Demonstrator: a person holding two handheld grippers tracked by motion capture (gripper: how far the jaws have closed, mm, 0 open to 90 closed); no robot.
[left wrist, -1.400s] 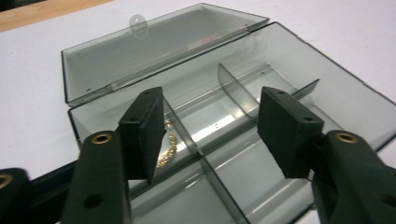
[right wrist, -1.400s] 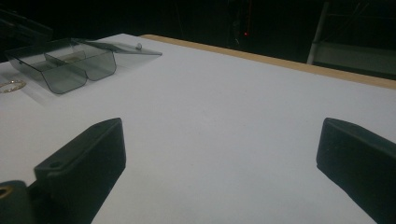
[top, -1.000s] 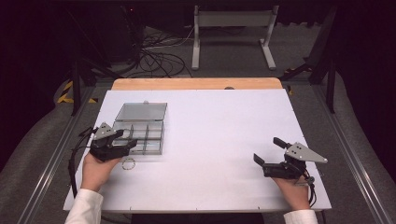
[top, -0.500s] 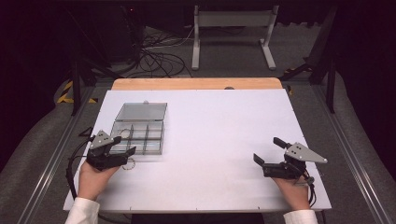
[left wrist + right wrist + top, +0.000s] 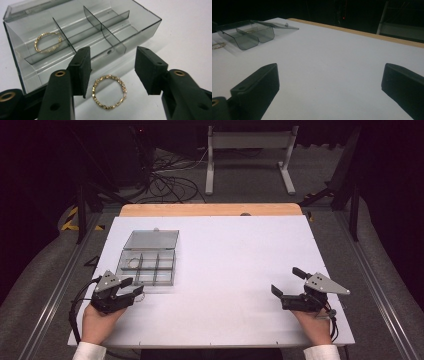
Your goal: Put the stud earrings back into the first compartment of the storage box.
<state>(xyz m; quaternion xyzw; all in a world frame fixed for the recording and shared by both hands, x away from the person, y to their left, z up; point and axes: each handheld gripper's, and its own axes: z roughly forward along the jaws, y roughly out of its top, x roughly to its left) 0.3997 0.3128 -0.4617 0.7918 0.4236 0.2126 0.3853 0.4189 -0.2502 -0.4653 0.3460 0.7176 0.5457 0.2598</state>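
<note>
A clear smoky plastic box (image 5: 147, 262) with dividers lies open on the white table, its lid folded back. One gold chain ring (image 5: 47, 42) rests in a compartment at the box's left end. A second gold ring (image 5: 109, 91) lies flat on the table just in front of the box, between the jaws of my left gripper (image 5: 112, 71), which is open and apart from it. In the high view the left gripper (image 5: 131, 288) sits at the box's near left corner. My right gripper (image 5: 285, 282) is open over bare table at the near right. The box (image 5: 247, 33) appears far off in the right gripper view.
The white table top (image 5: 230, 255) ends in a wooden strip (image 5: 210, 210) at the far edge. Beyond it stand a metal frame (image 5: 250, 157) and loose cables (image 5: 170, 182) on the floor. Dark rails run along both sides of the table.
My left gripper has drawn back toward the near edge, away from the box, leaving the second ring on the table in front of it. The right gripper has stayed put.
</note>
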